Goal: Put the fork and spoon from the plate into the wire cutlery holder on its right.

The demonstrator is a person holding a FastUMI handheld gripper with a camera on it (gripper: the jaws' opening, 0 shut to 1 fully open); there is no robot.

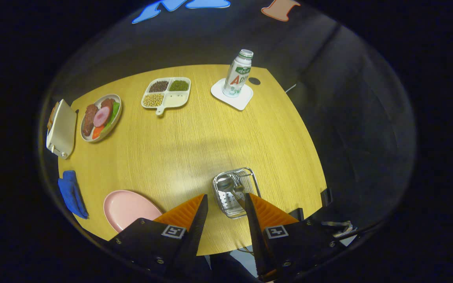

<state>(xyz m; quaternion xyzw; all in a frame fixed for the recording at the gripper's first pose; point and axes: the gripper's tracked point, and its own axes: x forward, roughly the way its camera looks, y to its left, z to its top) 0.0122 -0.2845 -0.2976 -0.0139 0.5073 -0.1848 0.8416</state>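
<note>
Gripper (pixel 226 202) fingers spread, released above wire cutlery holder (pixel 236 192) at table's (pixel 195 129) near edge; spoon (pixel 226 184) inside, plate (pixel 126 208) bare.

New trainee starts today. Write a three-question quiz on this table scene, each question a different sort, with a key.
1. True or false: the pink plate still has cutlery lying on it.
2. Where does the spoon sit? A) on the pink plate B) in the wire cutlery holder C) beside the bottle
3. Fill in: the fingers of the gripper stand ____, with nothing between them.

Key: 1 false; 2 B; 3 open
</note>
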